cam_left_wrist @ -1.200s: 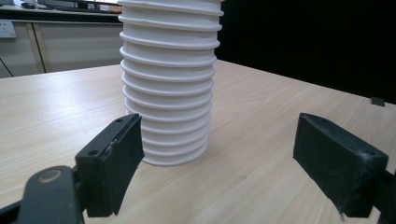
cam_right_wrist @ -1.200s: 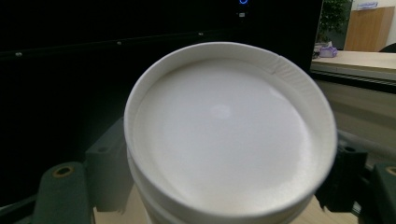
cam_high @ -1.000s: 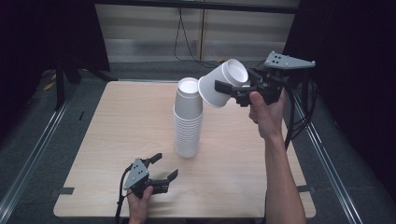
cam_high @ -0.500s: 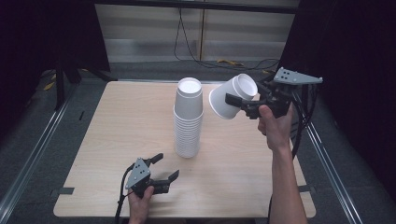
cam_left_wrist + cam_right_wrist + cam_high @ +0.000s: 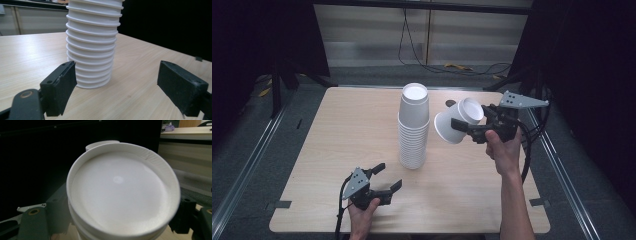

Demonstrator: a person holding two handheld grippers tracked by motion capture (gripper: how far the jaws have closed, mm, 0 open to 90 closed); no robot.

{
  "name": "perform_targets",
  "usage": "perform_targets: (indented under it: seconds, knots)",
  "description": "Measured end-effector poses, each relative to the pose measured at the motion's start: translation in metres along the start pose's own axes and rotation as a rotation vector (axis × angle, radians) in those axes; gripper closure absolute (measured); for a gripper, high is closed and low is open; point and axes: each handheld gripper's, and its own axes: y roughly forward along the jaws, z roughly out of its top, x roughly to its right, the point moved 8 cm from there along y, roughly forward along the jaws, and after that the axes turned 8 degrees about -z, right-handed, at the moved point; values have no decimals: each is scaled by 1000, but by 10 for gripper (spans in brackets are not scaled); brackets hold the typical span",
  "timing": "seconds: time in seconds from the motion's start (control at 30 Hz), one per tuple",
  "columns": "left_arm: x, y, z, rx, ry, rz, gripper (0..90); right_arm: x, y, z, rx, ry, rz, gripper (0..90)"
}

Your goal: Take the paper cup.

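The right gripper (image 5: 462, 125) has its jaws closed on a white paper cup (image 5: 458, 127), one jaw on each side of the cup's wall. The cup is held in the air, tipped on its side with its base end turned up and toward the gripper's camera. In the right gripper view that round base (image 5: 122, 192) is close up, with a dark jaw showing at each edge of it, and the rim of another white cup (image 5: 101, 144) peeks out just behind its top edge. In the high view the held cup hangs just to the right of the stack (image 5: 413, 127), near its upper part but apart from it. The right hand (image 5: 502, 150) grips the tool from below, forearm coming up from the bottom edge, with a black cable looping down at the right.

The left gripper (image 5: 384, 181) has its jaws wide apart and holds nothing. It sits low over the desk (image 5: 337, 130) near the front edge, held in the left hand (image 5: 362, 210), pointing toward the stack. In the left gripper view the ribbed rims of the stack (image 5: 91, 42) stand upright on the wood just beyond the left-hand jaw, apart from both jaws.

The stack of nested white cups stands upside down near the desk's middle, flat base uppermost.
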Motion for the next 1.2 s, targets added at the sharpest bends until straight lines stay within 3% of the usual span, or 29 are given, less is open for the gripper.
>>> perform_targets:
  seconds: [0.17, 0.2, 0.4, 0.43, 0.47, 0.6, 0.63, 0.83, 1.2]
  knots:
    - [5, 3, 6, -16, 7, -23, 157, -4, 2, -12, -10, 8, 13, 219]
    - [5, 4, 10, -14, 23, -30, 156, -5, 2, -14, -15, 9, 12, 219]
    - [13, 5, 29, -10, 22, -79, 157, -10, 1, -30, -36, 18, 20, 219]
    - [13, 4, 31, -22, 56, -85, 157, -10, 2, -33, -37, 14, 17, 219]
    - [16, 5, 34, -10, 32, -91, 158, -11, 1, -38, -36, 28, 22, 219]
    - [19, 6, 32, -22, 35, -123, 172, -15, 1, -43, -32, 33, 31, 218]
    - [19, 7, 31, -30, 51, -130, 170, -17, 1, -45, -30, 33, 39, 218]
    - [27, 10, 25, -58, 32, -169, 159, -28, 8, -63, -63, 21, 71, 219]
    - [29, 9, 26, -48, 37, -185, 155, -39, 22, -85, -104, 34, 124, 220]
